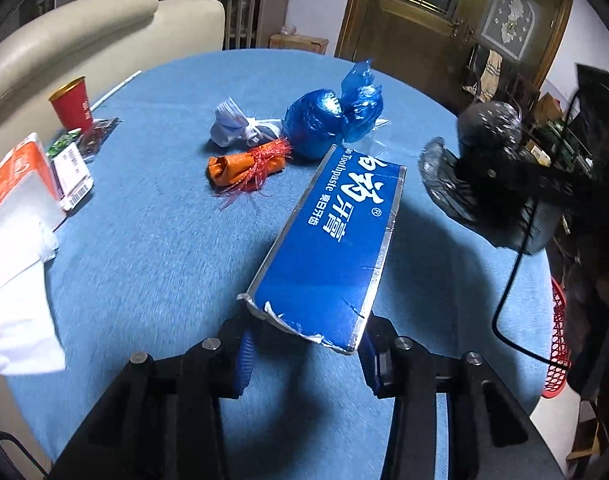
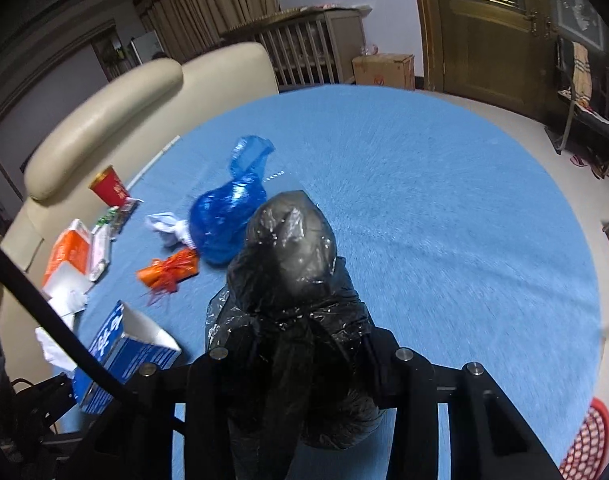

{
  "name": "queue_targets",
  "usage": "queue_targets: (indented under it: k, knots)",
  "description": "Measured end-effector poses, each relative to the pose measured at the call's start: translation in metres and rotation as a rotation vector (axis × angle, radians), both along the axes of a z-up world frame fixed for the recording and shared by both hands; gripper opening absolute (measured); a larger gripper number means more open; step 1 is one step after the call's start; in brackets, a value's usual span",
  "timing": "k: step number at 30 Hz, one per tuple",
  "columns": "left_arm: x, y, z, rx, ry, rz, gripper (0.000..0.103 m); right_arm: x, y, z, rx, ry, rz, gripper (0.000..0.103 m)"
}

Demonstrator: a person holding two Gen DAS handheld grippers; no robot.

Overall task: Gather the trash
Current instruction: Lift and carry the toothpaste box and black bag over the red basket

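My left gripper (image 1: 304,354) is shut on a blue toothpaste box (image 1: 332,240) and holds it above the round blue table (image 1: 144,260). The box also shows in the right wrist view (image 2: 120,360), at the lower left. My right gripper (image 2: 300,356) is shut on a knotted black plastic bag (image 2: 292,280), lifted over the table; it appears in the left wrist view (image 1: 484,152) at the right. A tied blue bag (image 1: 328,120), an orange wrapper (image 1: 244,166) and a white crumpled piece (image 1: 232,124) lie mid-table.
A red paper cup (image 1: 72,104), an orange-and-white carton (image 1: 16,176), small packets (image 1: 74,168) and white tissues (image 1: 16,292) lie along the table's left side. A beige sofa (image 1: 84,28) stands behind. A red mesh basket (image 1: 558,340) sits off the table's right edge.
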State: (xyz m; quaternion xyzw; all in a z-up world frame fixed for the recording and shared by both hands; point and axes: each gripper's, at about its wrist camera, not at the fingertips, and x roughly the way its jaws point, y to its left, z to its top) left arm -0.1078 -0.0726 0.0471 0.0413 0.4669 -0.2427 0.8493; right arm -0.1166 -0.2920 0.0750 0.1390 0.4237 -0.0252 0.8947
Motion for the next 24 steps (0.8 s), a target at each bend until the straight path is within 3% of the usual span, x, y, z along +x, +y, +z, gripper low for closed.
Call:
queue_targets:
  k: [12,24]
  knots:
    - [-0.042,-0.001,0.026,0.003,-0.04,0.038,0.045,-0.084,-0.003,0.03,0.035,-0.085,-0.048,0.043]
    - [-0.086,-0.037,0.034,0.031,-0.071,0.002,0.045,-0.162,-0.021,0.024,0.072,-0.107,-0.131,0.043]
